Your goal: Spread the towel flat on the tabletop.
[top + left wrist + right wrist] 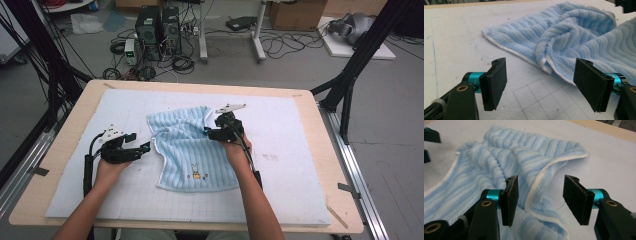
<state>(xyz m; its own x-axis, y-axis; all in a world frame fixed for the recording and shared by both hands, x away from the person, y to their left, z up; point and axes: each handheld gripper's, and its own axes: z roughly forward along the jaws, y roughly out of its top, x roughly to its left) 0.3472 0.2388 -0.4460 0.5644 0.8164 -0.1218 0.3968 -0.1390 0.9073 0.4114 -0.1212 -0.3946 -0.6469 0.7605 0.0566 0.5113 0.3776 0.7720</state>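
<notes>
The wooden table [60, 150] carries a white foam mat [300, 165] marked with a faint grid, and on the mat lies the light blue striped towel [192, 150], rumpled and partly folded over itself, its long axis running from the near edge with a small rabbit print [196, 172] away toward the far side. The towel sits between the two hands. The right gripper [212, 132] hangs over the towel's far right part, where the cloth is bunched; in the right gripper view its jaws stand apart, and a raised fold with the white hem [541, 176] lies just ahead of and between the right fingers [510, 197], not pressed by either pad. The left gripper [145, 147] is just beside the towel's left edge, over bare mat; in the left gripper view its jaws also stand wide apart with nothing between them, and the towel's twisted left edge [546, 62] lies ahead of the left fingers [495, 82] and a little toward the right pad. By my reading the coming move turns on the right side: that hem fold is already inside the right jaws' span, so the right hand is the nearer one to a grip, while the left would have to move forward to reach its edge.
</notes>
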